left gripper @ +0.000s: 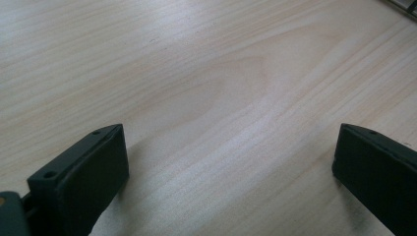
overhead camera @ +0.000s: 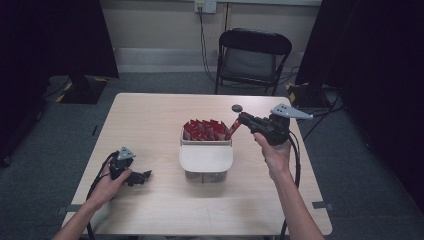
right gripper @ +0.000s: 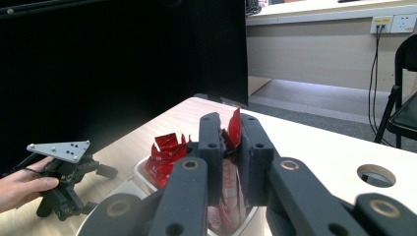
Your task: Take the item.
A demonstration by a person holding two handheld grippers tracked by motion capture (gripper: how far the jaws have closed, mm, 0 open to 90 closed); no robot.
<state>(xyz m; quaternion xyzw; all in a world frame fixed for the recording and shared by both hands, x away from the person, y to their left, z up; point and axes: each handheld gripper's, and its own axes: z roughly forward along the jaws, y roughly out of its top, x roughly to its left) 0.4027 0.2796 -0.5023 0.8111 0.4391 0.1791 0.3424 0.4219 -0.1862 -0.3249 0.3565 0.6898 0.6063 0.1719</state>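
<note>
A white container (overhead camera: 206,159) stands mid-table, its far half packed with several upright red packets (overhead camera: 202,130). At its far right corner my right gripper (overhead camera: 239,121) is shut on one red packet (overhead camera: 233,129), held upright just above the others. In the right gripper view the jaws (right gripper: 230,129) pinch that packet (right gripper: 235,120) over the container's rim (right gripper: 140,169) and the remaining packets (right gripper: 164,150). My left gripper (overhead camera: 142,176) rests on the table at front left, open, with bare wood between its fingers (left gripper: 228,147).
The wooden table (overhead camera: 150,115) has a round hole (overhead camera: 237,108) just behind the right gripper. A black folding chair (overhead camera: 252,55) stands beyond the far edge, and dark curtains hang at both sides. Cables trail from both grippers toward the front edge.
</note>
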